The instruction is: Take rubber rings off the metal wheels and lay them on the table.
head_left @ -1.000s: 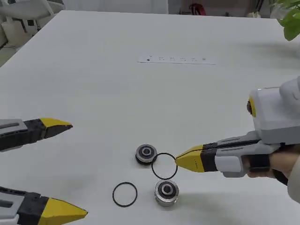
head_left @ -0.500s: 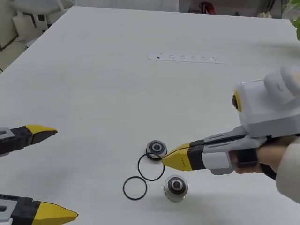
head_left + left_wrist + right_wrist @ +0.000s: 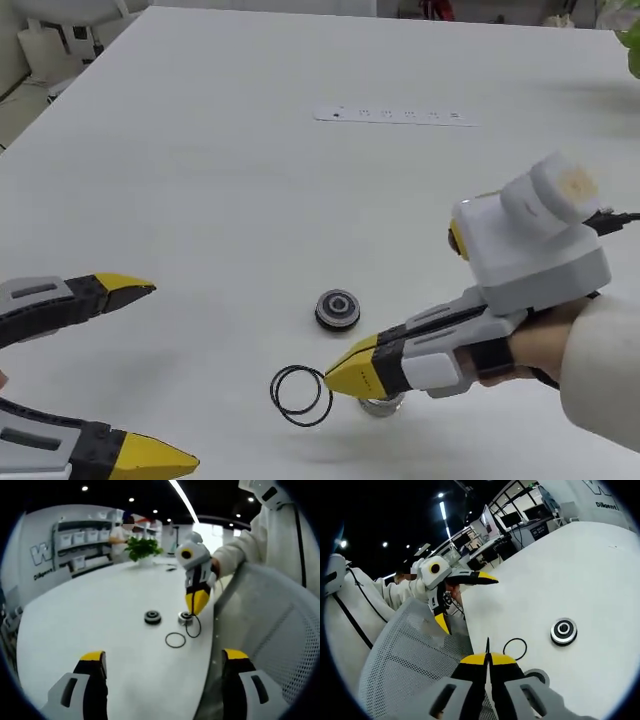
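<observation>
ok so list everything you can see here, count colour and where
white workbench table: one, white, under everything
round metal wheels: two, silver with dark centres; one free mid-table, one partly behind the right gripper's tip
thin black rubber rings: two, black; one flat on the table by the nearer wheel, one pinched in the right gripper
flat white strip with small dark marks: one, white, far side of table
green leafy plant: one, green, table's far end
white mesh chair: one, beside the table
left gripper: yellow-tipped, jaws open
right gripper: yellow-tipped, shut on a ring
</observation>
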